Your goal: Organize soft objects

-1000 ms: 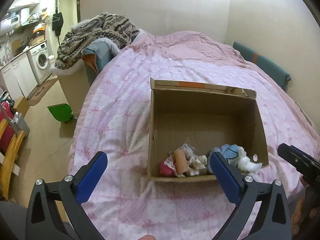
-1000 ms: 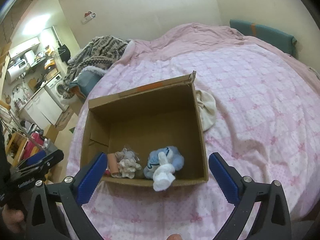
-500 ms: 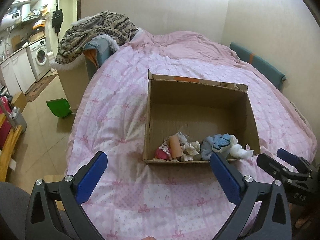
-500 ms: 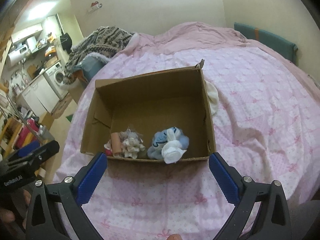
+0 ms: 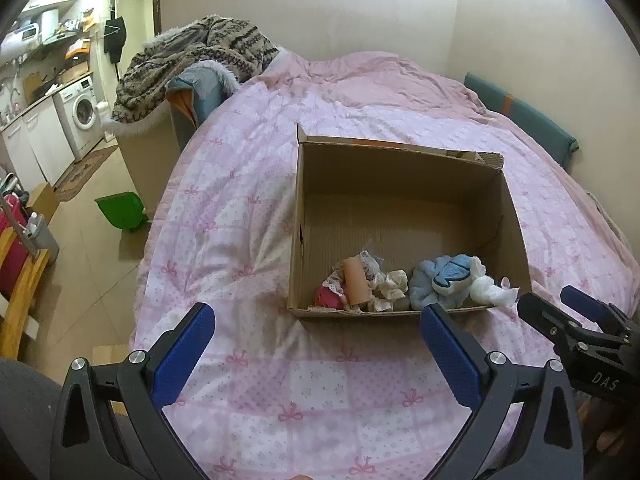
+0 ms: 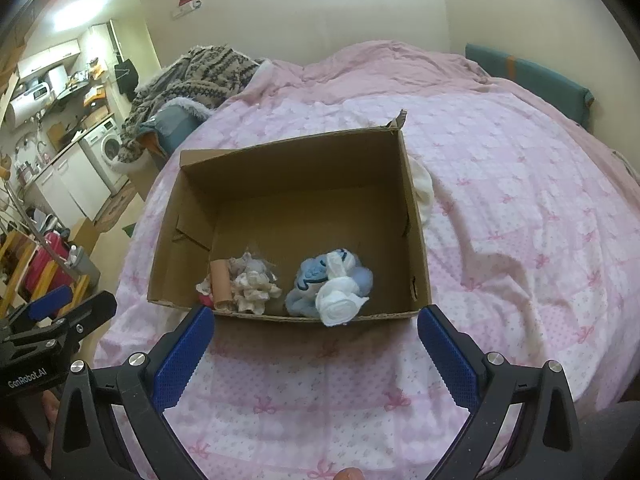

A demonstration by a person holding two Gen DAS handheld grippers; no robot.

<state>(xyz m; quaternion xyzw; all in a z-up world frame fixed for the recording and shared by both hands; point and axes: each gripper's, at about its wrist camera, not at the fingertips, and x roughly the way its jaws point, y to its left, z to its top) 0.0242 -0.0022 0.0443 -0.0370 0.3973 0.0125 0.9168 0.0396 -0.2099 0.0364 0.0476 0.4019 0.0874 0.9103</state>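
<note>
An open cardboard box (image 5: 400, 168) (image 6: 288, 152) sits on the pink bed cover (image 5: 240, 208) (image 6: 520, 208). Inside, along its near wall, lie a blue plush bundle (image 5: 440, 280) (image 6: 316, 276), a rolled white cloth (image 5: 490, 290) (image 6: 338, 300), a peach roll (image 5: 356, 282) (image 6: 220, 282), a cream frilly cloth (image 5: 390, 286) (image 6: 254, 286) and a pink item (image 5: 326, 298). My left gripper (image 5: 316, 344) is open and empty, held back from the box. My right gripper (image 6: 316, 344) is open and empty too. A white cloth (image 6: 424, 190) lies outside the box's right wall.
A patterned blanket (image 5: 192, 60) is heaped on a chair left of the bed. A green dustpan (image 5: 120, 210) lies on the floor. A washing machine (image 5: 82, 114) and cabinets stand at far left. A teal headboard (image 5: 520, 116) runs along the right wall.
Both grippers have pulled back from the box, which now looks smaller and farther. Both stay open and empty. The box's contents have not moved.
</note>
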